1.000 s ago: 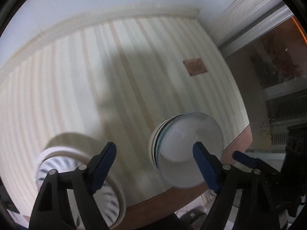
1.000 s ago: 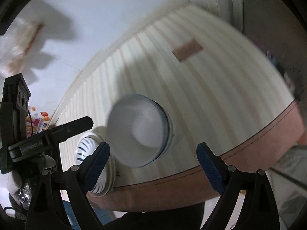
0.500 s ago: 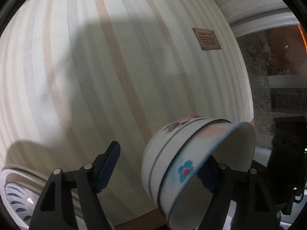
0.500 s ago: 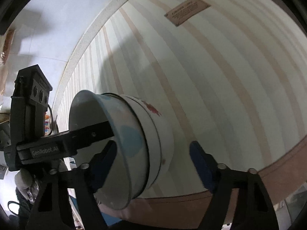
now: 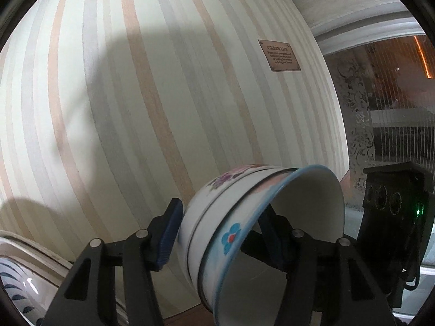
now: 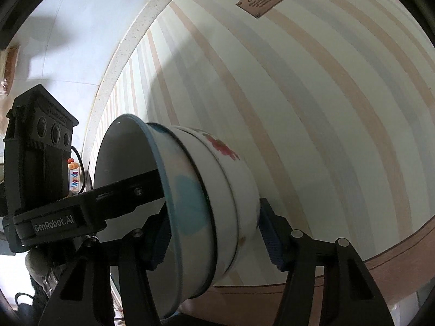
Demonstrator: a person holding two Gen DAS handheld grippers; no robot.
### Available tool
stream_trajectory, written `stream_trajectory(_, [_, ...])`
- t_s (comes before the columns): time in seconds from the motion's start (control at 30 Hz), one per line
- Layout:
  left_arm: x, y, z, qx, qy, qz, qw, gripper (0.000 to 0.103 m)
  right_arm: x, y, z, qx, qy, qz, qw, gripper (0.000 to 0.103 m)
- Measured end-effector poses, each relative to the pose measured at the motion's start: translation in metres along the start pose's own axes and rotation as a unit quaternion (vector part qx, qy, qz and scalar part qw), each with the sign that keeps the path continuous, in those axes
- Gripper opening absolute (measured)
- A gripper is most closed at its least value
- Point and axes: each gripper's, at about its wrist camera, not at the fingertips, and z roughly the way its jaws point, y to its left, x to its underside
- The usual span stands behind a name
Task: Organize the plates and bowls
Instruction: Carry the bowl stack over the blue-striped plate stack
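A nested stack of bowls stands on the striped tablecloth, the top one blue-rimmed with a blue flower. My left gripper straddles one wall, its jaws closing: the left pad lies against the outer bowl and the other finger is inside. In the right wrist view the bowl stack has its opposite wall between my right gripper, jaws also closing: the right pad touches the outside and the left finger is inside. The left gripper's finger reaches into the top bowl.
A white plate with a blue pattern lies at the lower left. A brown label is fixed to the cloth farther back. The table's brown front edge runs close behind the bowls. A white wall rises beyond the table.
Both grippers have come down onto the bowl stack, one from each side. Their jaws have narrowed from wide apart to lie along the stack's walls.
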Motion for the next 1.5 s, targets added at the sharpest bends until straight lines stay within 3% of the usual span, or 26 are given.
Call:
stream_trajectory(0.4, [0.012,0.008,-0.026,-0.017,-0.016,-0.012,0.9997,0.054,0.003,0.009,-0.005,0.001,0.013,-0.019,1.0,0.06])
stream_trajectory(0.67, [0.031,0.027,-0.057,-0.023,-0.03,-0.037,0.9986,0.054,0.011,0.038,-0.002,-0.014,0.045,-0.015,0.999,0.059])
stream_trajectory(0.87, [0.046,0.043,-0.09,-0.031,-0.054,-0.058,0.9964,0.054,0.019,0.073,-0.001,-0.019,0.062,-0.046,0.997,0.058])
stream_trajectory(1.17, [0.081,0.103,-0.142,-0.047,-0.094,-0.121,0.9871,0.054,0.037,0.143,0.03,-0.041,0.106,-0.107,0.988,0.058])
stream_trajectory(1.5, [0.118,0.159,-0.15,-0.055,-0.114,-0.2,0.9716,0.054,0.067,0.195,0.091,-0.043,0.169,-0.163,0.971,0.058])
